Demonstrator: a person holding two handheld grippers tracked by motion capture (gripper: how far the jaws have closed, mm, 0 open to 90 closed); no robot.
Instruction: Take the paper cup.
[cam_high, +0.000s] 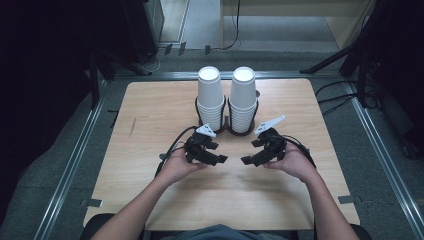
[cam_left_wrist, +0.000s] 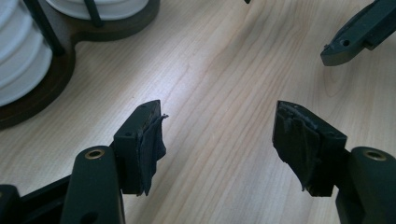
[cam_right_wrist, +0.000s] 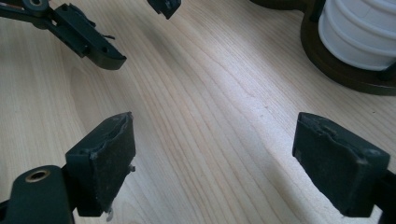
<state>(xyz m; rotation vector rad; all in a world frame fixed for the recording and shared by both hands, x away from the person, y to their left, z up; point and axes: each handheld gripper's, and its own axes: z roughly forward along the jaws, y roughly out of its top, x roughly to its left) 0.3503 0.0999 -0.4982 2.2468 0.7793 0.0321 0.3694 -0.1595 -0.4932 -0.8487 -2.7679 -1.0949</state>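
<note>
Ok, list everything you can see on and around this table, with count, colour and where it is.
paper cup stacks: two, white, upside down, side by side at the table's far middle
cup holder: one, dark brown base with black rods, under both stacks
table: one, light wood
left gripper: one, black, jaws open, empty, near the holder
right gripper: one, black, jaws open, empty, facing the left one
hands: two, gripping the grippers

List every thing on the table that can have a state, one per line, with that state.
Left stack of white paper cups: upright, nested, upside down, seated in the holder.
Right stack of white paper cups: upright, nested, upside down, seated in the holder.
Dark two-ring cup holder: flat on the wooden table, both rings filled.
Left gripper: open, empty.
Right gripper: open, empty.
</note>
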